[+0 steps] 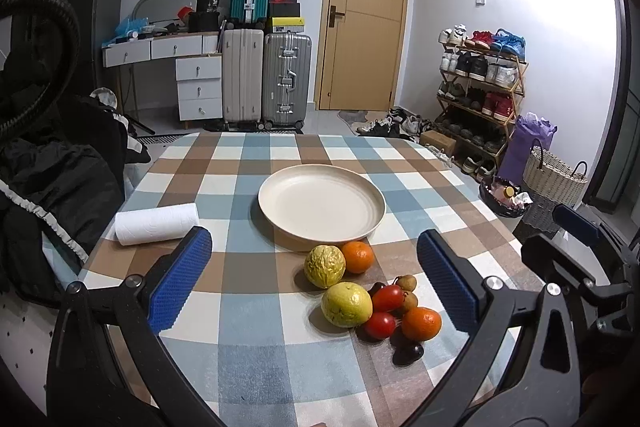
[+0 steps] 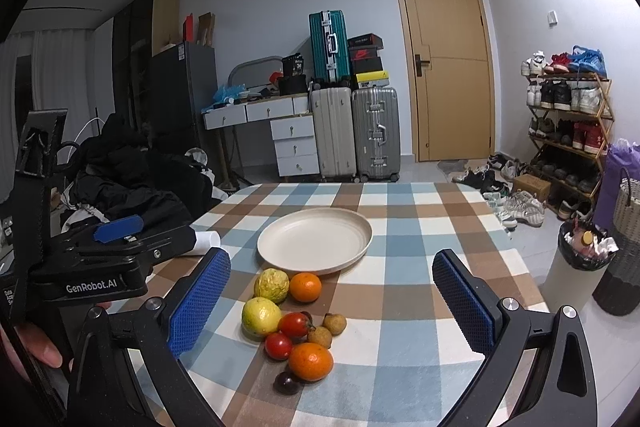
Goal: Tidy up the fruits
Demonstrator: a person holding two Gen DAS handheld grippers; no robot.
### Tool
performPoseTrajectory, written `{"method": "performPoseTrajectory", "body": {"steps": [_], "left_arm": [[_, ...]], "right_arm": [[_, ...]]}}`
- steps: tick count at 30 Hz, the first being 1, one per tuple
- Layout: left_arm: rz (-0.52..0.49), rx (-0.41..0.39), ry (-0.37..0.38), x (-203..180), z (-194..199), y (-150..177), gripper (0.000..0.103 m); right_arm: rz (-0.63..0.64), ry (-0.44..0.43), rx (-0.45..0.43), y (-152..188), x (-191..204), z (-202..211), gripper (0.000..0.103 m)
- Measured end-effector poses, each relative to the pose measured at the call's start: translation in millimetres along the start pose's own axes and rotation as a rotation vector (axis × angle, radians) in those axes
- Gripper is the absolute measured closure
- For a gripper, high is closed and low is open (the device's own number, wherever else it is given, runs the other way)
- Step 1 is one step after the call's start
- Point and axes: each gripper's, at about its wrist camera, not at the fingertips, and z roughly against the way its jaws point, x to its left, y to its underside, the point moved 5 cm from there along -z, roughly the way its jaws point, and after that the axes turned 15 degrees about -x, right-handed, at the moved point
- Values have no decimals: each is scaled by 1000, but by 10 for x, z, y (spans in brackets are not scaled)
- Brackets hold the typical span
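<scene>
Left wrist view: hovering over checked tabletop (image 1: pixel 256 355), left gripper (image 1: pixel 316 279) spread wide, nothing btwn blue pads. Fruit sitting loose in a cluster on tabletop, just in front of cream plate (image 1: pixel 320 203), all off the plate. Showing nearest plate: wrinkled yellow-green guava (image 1: pixel 324 265) touching an orange (image 1: pixel 357 257). Closer in: smoother, brighter guava (image 1: pixel 346 304), two glossy red tomatoes (image 1: pixel 387 297) (image 1: pixel 379 325), two small brown round fruits (image 1: pixel 406 283) (image 1: pixel 409 301), second orange (image 1: pixel 421 323), dark purple grape-like fruit (image 1: pixel 408 353) at near edge. Lying to the left w/ gap from plate: white paper towel roll (image 1: pixel 157 223). Poking in at right edge: part of the other tool.

Right wrist view: right gripper (image 2: pixel 332 303) also gaping open, empty, framing same fruit pile; near orange (image 2: pixel 311 361) and dark fruit (image 2: pixel 286 383) sitting lowest, wrinkled guava (image 2: pixel 271 285) and far orange (image 2: pixel 305 287) just beside plate rim (image 2: pixel 362 247). Showing at left: left tool body, a hand (image 2: pixel 38 345) gripping below it.
</scene>
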Motion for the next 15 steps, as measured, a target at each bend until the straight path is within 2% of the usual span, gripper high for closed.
{"method": "performPoseTrajectory", "body": {"steps": [7,15], "left_arm": [[10,48,-6,47,-207,179,0],[22,102,-12,107,-502,400,0]], "right_arm": [[-52,-38,68,215,-48,-98,0],[-97,-82,199,621,-63,-274,0]]}}
